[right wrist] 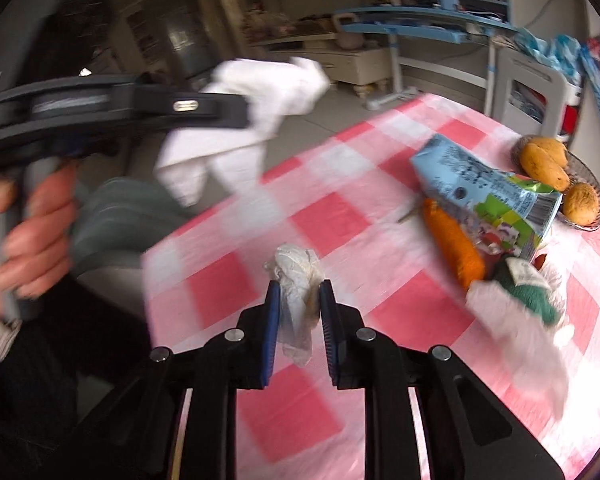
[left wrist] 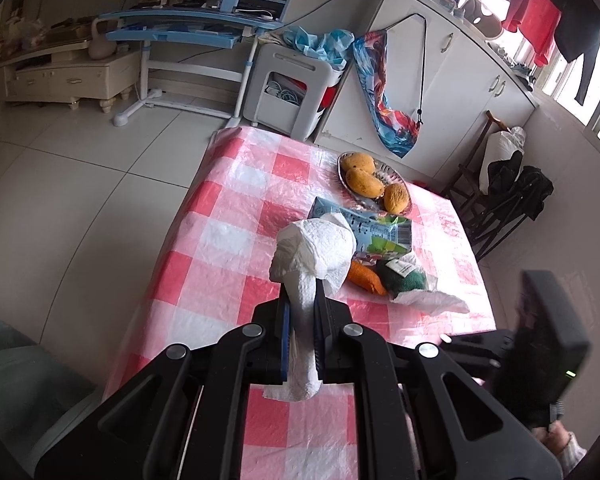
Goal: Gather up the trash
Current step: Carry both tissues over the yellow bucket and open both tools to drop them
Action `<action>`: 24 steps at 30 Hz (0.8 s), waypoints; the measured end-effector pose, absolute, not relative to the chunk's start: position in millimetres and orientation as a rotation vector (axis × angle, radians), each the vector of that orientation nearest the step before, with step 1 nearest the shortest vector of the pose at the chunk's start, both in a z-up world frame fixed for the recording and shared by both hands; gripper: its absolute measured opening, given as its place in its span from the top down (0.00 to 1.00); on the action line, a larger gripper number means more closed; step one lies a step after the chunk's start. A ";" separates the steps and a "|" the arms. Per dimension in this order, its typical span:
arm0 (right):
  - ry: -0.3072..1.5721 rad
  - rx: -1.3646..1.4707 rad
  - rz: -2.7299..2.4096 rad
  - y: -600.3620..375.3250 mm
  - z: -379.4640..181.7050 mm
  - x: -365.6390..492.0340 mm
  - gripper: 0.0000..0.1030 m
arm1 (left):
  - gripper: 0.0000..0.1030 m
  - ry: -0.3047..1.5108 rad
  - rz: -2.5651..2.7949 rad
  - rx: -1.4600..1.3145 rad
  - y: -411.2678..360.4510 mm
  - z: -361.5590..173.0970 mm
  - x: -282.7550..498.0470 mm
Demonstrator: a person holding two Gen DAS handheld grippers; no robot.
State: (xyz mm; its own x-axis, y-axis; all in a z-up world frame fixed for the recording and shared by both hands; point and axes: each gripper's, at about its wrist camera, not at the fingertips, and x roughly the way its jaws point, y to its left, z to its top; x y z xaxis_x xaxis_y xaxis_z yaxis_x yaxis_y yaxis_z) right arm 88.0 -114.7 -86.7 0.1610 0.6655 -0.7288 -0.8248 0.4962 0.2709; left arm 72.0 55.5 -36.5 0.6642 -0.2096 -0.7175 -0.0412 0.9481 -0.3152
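Observation:
My left gripper (left wrist: 302, 296) is shut on a white paper towel (left wrist: 316, 252) and holds it above the pink checked table (left wrist: 228, 240); the towel also shows in the right wrist view (right wrist: 260, 104), lifted at the upper left. My right gripper (right wrist: 298, 290) is shut on a small crumpled, stained tissue (right wrist: 296, 280) just above the table (right wrist: 340, 208). A blue-green snack bag (left wrist: 364, 228) (right wrist: 492, 196), another white tissue (left wrist: 432, 300) (right wrist: 516, 332), an orange knitted carrot (left wrist: 366, 276) (right wrist: 456, 244) and a green knitted piece (left wrist: 402, 276) (right wrist: 528, 284) lie at the right.
A plate of mangoes (left wrist: 374, 180) (right wrist: 556, 176) stands at the table's far right. A grey-green bin (left wrist: 16, 392) (right wrist: 112, 224) sits off the table's left edge. White cabinets (left wrist: 440, 92), a white stool (left wrist: 296, 88) and a blue desk (left wrist: 188, 28) stand beyond.

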 end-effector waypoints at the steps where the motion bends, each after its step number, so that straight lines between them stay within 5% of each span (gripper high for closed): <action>1: 0.918 -0.196 1.110 -118.4 -84.6 77.4 0.80 | 0.92 0.848 -0.098 -0.312 55.0 -38.2 69.5; 11: 1.086 -0.456 1.335 -99.5 -121.1 -50.4 0.78 | 0.92 0.937 -0.069 -0.290 48.4 -75.8 -0.5; 15: 1.131 -0.577 1.276 -102.5 -139.8 -72.9 0.53 | 0.92 0.997 -0.073 -0.243 32.0 -95.1 -38.3; 22: 1.045 -0.494 0.987 -154.3 -118.7 -48.9 0.40 | 0.92 1.175 -0.069 -0.217 3.0 -144.2 -105.8; 24: 1.008 -0.489 0.897 -162.1 -113.9 -47.0 0.26 | 0.91 1.249 -0.083 -0.235 -4.9 -162.5 -120.8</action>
